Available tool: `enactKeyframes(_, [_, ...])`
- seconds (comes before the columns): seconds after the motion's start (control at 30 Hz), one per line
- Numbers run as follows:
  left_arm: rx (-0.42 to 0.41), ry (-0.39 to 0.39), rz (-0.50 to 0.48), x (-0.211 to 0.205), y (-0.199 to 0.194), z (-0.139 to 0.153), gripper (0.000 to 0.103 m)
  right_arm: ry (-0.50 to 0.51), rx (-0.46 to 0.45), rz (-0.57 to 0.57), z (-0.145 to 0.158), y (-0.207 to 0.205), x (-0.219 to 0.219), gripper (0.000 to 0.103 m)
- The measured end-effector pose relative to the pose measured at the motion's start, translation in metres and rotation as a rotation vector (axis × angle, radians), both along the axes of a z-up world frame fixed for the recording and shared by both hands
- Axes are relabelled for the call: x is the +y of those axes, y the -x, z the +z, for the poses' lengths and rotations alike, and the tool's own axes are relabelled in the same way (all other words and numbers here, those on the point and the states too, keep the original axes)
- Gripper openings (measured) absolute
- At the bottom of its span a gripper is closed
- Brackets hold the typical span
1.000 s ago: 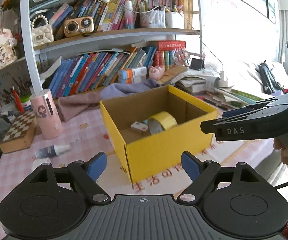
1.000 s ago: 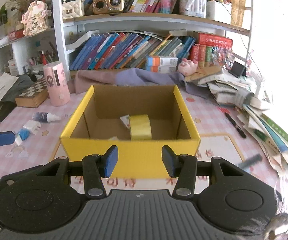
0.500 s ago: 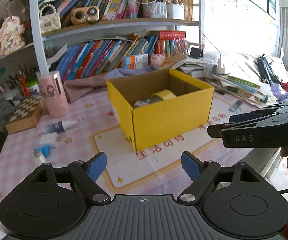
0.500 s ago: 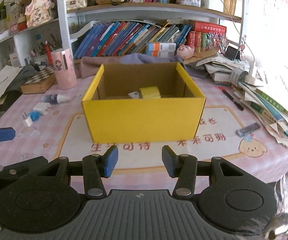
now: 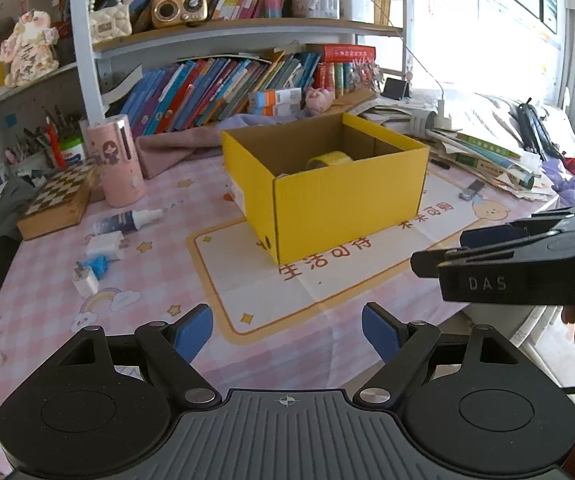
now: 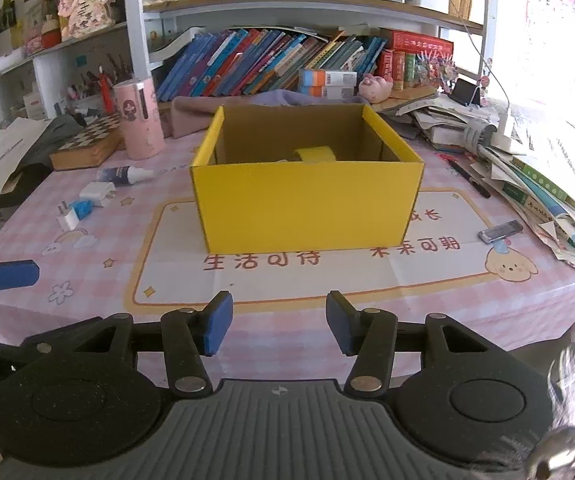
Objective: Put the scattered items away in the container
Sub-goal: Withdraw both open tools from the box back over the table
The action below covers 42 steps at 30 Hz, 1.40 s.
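Both grippers hang at the near edge of the desk (image 6: 87,264), empty. Left gripper (image 5: 287,338) has its blue pads spread wide with nothing between them; right gripper (image 6: 278,328) likewise, a somewhat narrower gap. Both sit back from the work, which looks like a staging pose: wide view of the desk, free to choose the next target.

Open yellow cardboard box (image 6: 307,204) sits mid-frame on the printed paper mat (image 6: 247,280), open top up so items can be dropped in from above. A yellow tape roll (image 5: 329,159) already lies inside against the far wall; the rest of the floor is hidden by the front wall.

Scattered items not yet in the box:
- small dropper bottle with dark label (image 6: 125,176), lying on its side, left of the box
- white charger block (image 6: 97,193) just below it
- blue-and-white plug adapter (image 6: 73,214) nearer the desk edge
- small grey USB stick (image 6: 501,231) right of the box, on the mat
- black pen (image 6: 469,178) in the right-wrist view's right centre, beside the paper pile

My read: the left cluster suits the left gripper, the USB stick and pen the right. The stick lies flat and thin, so it likely needs a low, narrow pinch. Pink cylinder (image 6: 139,124) and chessboard box (image 6: 87,144) stand further back; can't tell if they count as clutter.
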State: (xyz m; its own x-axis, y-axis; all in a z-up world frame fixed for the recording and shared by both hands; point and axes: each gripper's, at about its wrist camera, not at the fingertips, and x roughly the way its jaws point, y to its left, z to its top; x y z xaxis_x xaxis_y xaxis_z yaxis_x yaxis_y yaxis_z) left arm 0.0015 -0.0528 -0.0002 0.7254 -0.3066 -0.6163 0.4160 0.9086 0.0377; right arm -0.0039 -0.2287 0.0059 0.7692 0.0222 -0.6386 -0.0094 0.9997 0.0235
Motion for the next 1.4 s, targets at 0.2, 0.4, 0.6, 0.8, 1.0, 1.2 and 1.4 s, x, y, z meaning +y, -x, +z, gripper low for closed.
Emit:
enactKeyframes(0.2, [0.009,-0.003,0.033,0.015,0.003,-0.003,0.084,0.003,0.023,0.046,-0.006,-0.002,0.02,0.051])
enactKeyframes(0.4, [0.02,0.002,0.096,0.036,0.004,-0.005,0.084,0.005,0.04,0.113,-0.011,-0.009,0.043,0.052])
enactKeyframes(0.6, [0.02,0.009,0.155,0.056,0.005,-0.004,0.084,0.01,0.039,0.182,-0.01,-0.015,0.066,0.052])
enactKeyframes(0.8, [0.012,0.006,0.194,0.071,0.007,-0.001,0.084,0.01,0.042,0.234,-0.008,-0.023,0.085,0.052])
enactKeyframes(1.0, [0.013,0.013,0.231,0.081,0.007,0.0,0.084,0.015,0.036,0.275,-0.005,-0.029,0.099,0.053])
enactKeyframes(1.2, [0.017,0.013,0.263,0.09,0.003,-0.001,0.084,0.015,0.035,0.302,-0.005,-0.034,0.108,0.053])
enactKeyframes(1.4, [0.015,0.012,0.286,0.096,-0.004,-0.003,0.084,0.012,0.029,0.32,-0.006,-0.042,0.115,0.053])
